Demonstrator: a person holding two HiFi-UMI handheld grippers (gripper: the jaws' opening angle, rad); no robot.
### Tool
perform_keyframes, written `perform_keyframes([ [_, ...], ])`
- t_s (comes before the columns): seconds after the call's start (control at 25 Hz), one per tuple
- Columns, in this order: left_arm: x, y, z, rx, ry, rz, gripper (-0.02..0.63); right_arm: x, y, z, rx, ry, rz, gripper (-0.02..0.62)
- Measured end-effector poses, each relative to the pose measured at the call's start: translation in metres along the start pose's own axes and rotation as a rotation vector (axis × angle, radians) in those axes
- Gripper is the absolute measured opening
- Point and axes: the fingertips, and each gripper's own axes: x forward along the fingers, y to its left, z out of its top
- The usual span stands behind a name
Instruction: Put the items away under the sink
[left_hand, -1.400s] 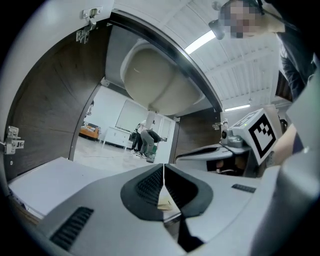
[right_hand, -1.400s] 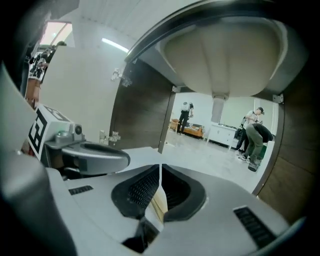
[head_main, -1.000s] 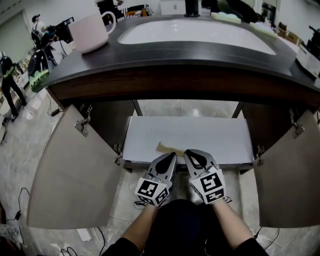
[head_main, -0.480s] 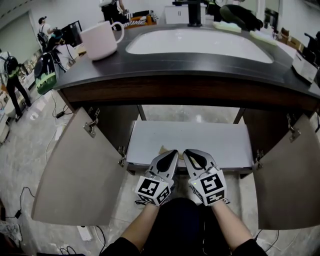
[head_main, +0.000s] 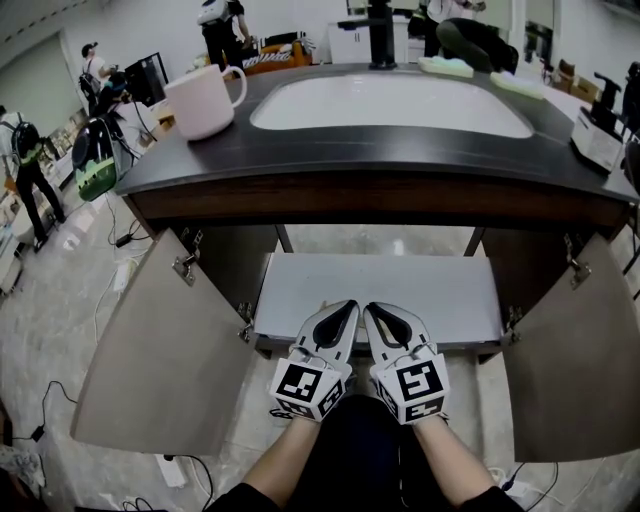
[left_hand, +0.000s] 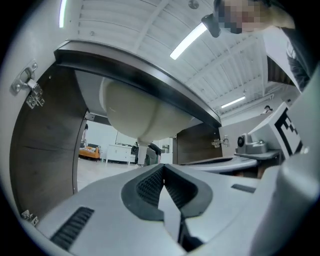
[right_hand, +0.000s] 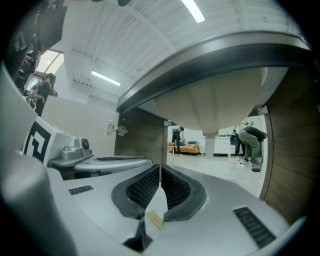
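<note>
My left gripper (head_main: 349, 306) and right gripper (head_main: 370, 309) are held side by side, pointing level at the front edge of the white shelf (head_main: 440, 285) under the sink (head_main: 390, 100). In the left gripper view the left gripper (left_hand: 163, 168) has its pads together with nothing between them. The right gripper (right_hand: 160, 168) is shut too in its own view. A small tan sliver (right_hand: 154, 219) shows through the gap behind its pads; I cannot tell whether it is touched. On the counter stand a white mug (head_main: 205, 100), two pale green blocks (head_main: 450, 66) and a dispenser (head_main: 598, 132).
Both cabinet doors hang open, the left door (head_main: 160, 350) and the right door (head_main: 575, 370). The basin's underside (left_hand: 140, 110) hangs over the shelf. A black faucet (head_main: 380, 35) stands behind the sink. Cables (head_main: 40, 400) lie on the floor at left, and people stand far back.
Both grippers have risen together in front of the shelf, staying shut. A tan strip that lay on the shelf just ahead of the fingertips is now hidden behind them.
</note>
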Motion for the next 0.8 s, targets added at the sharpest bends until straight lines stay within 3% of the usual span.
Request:
perform_keyframes([
  [0.32,0.002,0.002,0.013,0.003,-0.022,0.039,0.008,0.004,-0.006,0.017,-0.024,-0.030,-0.027,0.038],
  [0.52,0.002,0.006,0.024,-0.030,-0.083,0.066,0.008,0.010,-0.003,0.027,-0.074,-0.081,-0.003,0.038],
  [0.68,-0.008,0.013,0.058,-0.026,-0.134,0.134,0.008,0.014,0.007,0.060,-0.139,-0.120,0.044,0.038],
  [0.8,-0.013,0.012,0.094,-0.019,-0.127,0.185,0.008,0.013,0.014,0.094,-0.153,-0.126,0.061,0.038],
])
